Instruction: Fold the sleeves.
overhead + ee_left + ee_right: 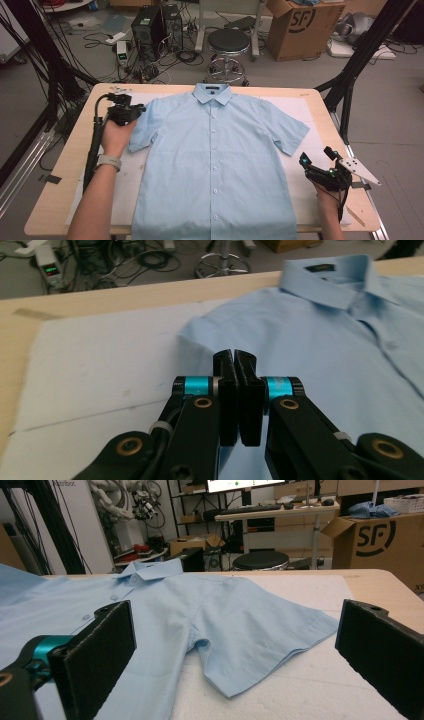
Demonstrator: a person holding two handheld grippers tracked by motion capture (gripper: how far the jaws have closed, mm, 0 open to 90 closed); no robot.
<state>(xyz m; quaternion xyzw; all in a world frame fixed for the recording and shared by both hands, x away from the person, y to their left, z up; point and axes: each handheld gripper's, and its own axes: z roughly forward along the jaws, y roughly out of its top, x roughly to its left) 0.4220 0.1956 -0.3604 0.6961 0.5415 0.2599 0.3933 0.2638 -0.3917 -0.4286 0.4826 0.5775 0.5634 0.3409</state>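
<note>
1. Shirt (215, 155) lies flat and buttoned on the table (70, 165), collar at the far edge, long axis running from the person to the far side.
2. Left gripper (134, 111) is at the shirt's left sleeve (147, 127), near the shoulder; its jaws are pressed together, and whether cloth is caught between them I cannot tell.
3. Right gripper (316, 159) waits with jaws wide; the right sleeve (287, 132) lies just ahead of it, the hem toward the jaws, so this hand is nearer to that sleeve.

The left gripper (235, 357) rises from six o'clock with its black jaws pressed together and nothing between them. Beyond its tips, from centre toward three o'clock, lies the light blue shirt (320, 345), collar (325, 282) at one o'clock, on a white sheet (100, 365) over the wooden table (100, 300).
</note>
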